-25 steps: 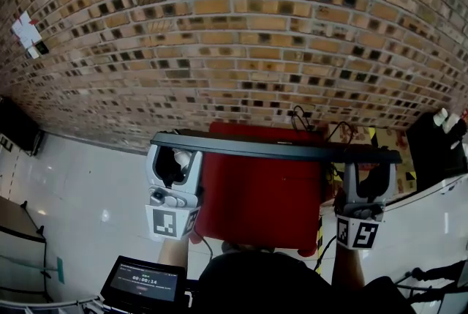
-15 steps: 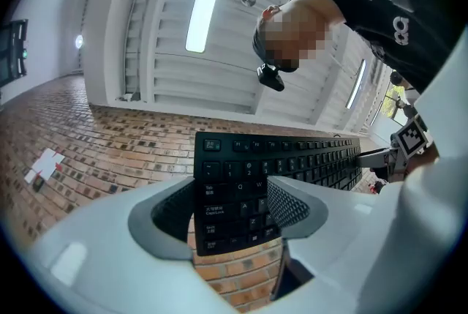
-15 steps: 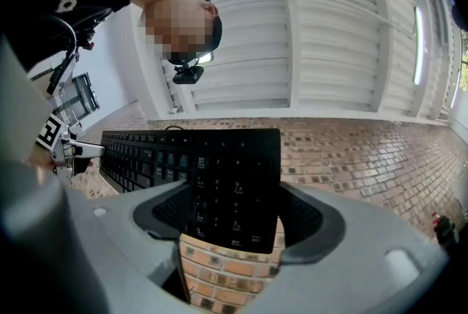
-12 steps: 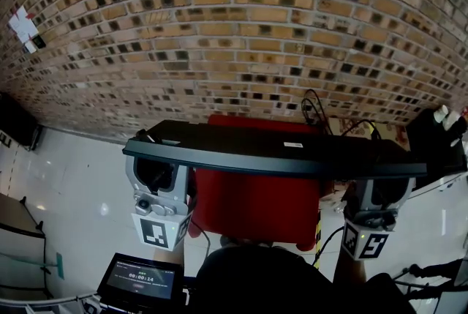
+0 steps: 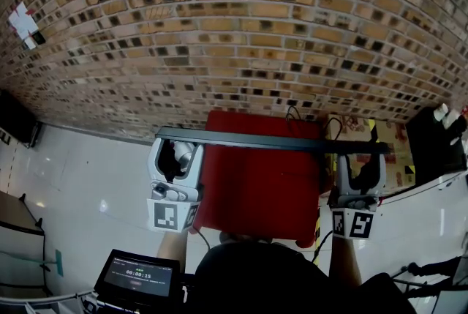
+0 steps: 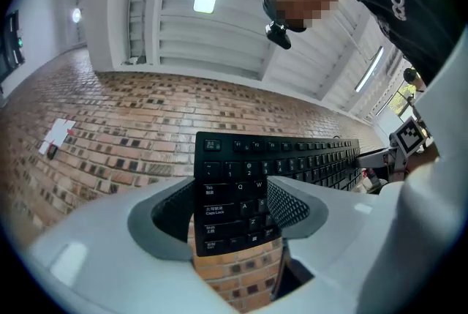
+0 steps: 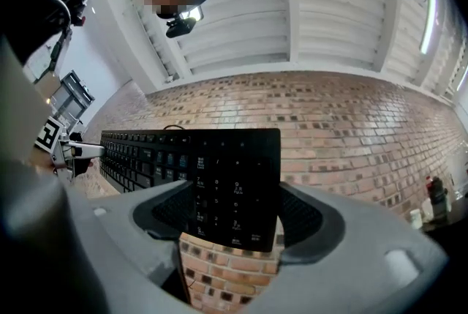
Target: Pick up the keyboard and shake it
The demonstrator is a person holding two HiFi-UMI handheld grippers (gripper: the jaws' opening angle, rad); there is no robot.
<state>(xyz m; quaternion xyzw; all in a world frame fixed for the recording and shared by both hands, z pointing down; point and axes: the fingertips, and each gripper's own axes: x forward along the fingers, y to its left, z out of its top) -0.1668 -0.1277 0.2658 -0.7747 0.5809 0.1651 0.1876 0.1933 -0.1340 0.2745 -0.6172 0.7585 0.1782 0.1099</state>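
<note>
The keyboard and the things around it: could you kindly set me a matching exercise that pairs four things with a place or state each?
Things:
1. keyboard
2. left gripper
3. right gripper
4. small screen

Places or states:
A. jaws closed on the number-pad end
B. bottom left of the head view
C. black, held up in the air at both ends
D. jaws closed on the Caps Lock end

Pairs: 1-C, 2-D, 3-A, 4-B

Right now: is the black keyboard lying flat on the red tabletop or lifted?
Lifted and tipped on edge: the black keyboard shows only a thin edge in head view, ends gripped by left gripper and right gripper.
</note>
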